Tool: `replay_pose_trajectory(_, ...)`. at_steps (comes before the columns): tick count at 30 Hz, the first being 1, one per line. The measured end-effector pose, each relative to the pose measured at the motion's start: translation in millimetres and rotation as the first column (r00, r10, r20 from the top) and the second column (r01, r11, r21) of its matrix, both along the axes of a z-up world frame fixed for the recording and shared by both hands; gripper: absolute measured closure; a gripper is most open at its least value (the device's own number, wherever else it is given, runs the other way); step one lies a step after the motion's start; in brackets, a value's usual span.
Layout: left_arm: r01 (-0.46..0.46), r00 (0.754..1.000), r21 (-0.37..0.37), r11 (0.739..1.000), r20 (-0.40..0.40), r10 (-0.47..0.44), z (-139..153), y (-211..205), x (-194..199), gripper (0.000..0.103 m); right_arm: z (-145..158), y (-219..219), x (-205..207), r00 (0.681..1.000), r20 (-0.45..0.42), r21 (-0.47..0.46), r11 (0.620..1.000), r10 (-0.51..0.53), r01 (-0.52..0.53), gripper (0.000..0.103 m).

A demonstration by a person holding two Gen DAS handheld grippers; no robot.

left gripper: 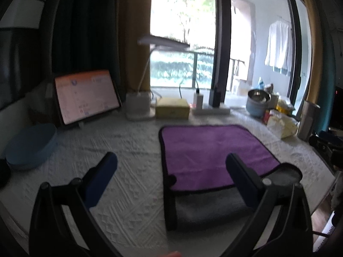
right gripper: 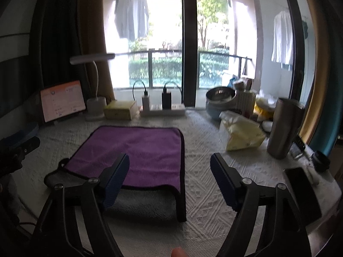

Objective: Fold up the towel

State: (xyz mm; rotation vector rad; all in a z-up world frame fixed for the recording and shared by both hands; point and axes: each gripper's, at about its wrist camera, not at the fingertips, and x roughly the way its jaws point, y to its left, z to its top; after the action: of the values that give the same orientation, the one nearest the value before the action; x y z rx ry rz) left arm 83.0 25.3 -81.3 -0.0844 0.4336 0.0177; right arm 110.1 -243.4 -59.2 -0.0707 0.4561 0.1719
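A purple towel (left gripper: 211, 150) with a black hem lies on the white textured table cover (left gripper: 120, 150). Its near part shows a grey underside (left gripper: 205, 207), with the purple layer lying over it. My left gripper (left gripper: 171, 169) is open and empty, above the towel's near left edge. The towel also shows in the right wrist view (right gripper: 141, 152), with its grey part (right gripper: 141, 205) nearest. My right gripper (right gripper: 170, 171) is open and empty, above the towel's near right edge. Neither gripper touches the towel.
Along the back stand a tablet (left gripper: 85, 96), a desk lamp (left gripper: 139, 105), a yellow box (left gripper: 172, 108) and a power strip with chargers (right gripper: 163, 107). To the right are a bowl (right gripper: 219, 101), a tissue pack (right gripper: 242, 133), a steel tumbler (right gripper: 283, 128) and a phone (right gripper: 304, 194). A blue round box (left gripper: 30, 145) sits left.
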Motion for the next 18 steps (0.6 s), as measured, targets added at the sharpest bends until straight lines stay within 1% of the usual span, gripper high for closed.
replay_pose_trajectory(4,0.02,0.997,-0.029,0.999,-0.078,-0.022,-16,-1,13,0.001,-14,-3,13,0.998,-0.055,0.008,1.0,0.008,-0.008,0.027)
replay_pose_trajectory(5,0.025,0.995,-0.034,0.999,-0.095,-0.028,-19,-1,15,0.002,-18,-3,17,0.997,-0.071,0.009,1.0,0.013,-0.012,0.03)
replay_pose_trajectory(6,0.033,0.992,-0.04,0.999,-0.119,-0.038,-24,-1,19,0.005,-21,-4,19,0.997,-0.081,0.011,1.0,0.016,-0.015,0.031)
replay_pose_trajectory(7,0.043,0.99,-0.046,0.998,-0.136,-0.049,-28,-2,21,0.012,-25,-4,22,0.995,-0.094,0.014,1.0,0.019,-0.018,0.033)
replay_pose_trajectory(9,0.055,0.981,-0.059,0.997,-0.181,-0.065,-36,-3,28,0.015,-32,-6,29,0.992,-0.123,0.019,1.0,0.024,-0.022,0.034)
replay_pose_trajectory(11,0.07,0.972,-0.08,0.994,-0.219,-0.087,-44,-3,32,0.021,-41,-6,35,0.987,-0.159,0.022,0.999,0.032,-0.029,0.037)
replay_pose_trajectory(12,0.077,0.966,-0.084,0.994,-0.239,-0.095,-48,-4,35,0.027,-43,-7,37,0.985,-0.168,0.024,0.999,0.034,-0.031,0.038)
replay_pose_trajectory(13,0.079,0.962,-0.081,0.994,-0.254,-0.097,-50,-5,37,0.031,-46,-8,39,0.983,-0.178,0.026,0.999,0.037,-0.032,0.041)
replay_pose_trajectory(14,0.081,0.958,-0.077,0.994,-0.27,-0.099,-53,-7,39,0.033,-50,-8,42,0.981,-0.192,0.029,0.999,0.037,-0.032,0.042)
replay_pose_trajectory(15,0.082,0.954,-0.078,0.994,-0.282,-0.101,-55,-7,40,0.037,-51,-8,44,0.979,-0.201,0.03,0.999,0.037,-0.032,0.042)
replay_pose_trajectory(16,0.084,0.95,-0.081,0.993,-0.294,-0.104,-57,-7,41,0.042,-53,-8,46,0.977,-0.211,0.033,0.999,0.038,-0.032,0.045)
replay_pose_trajectory(17,0.088,0.946,-0.087,0.992,-0.304,-0.11,-59,-7,42,0.044,-56,-9,48,0.974,-0.225,0.036,0.999,0.041,-0.033,0.049)
replay_pose_trajectory(18,0.089,0.944,-0.089,0.992,-0.31,-0.112,-61,-8,42,0.047,-57,-9,50,0.971,-0.234,0.038,0.999,0.042,-0.034,0.05)
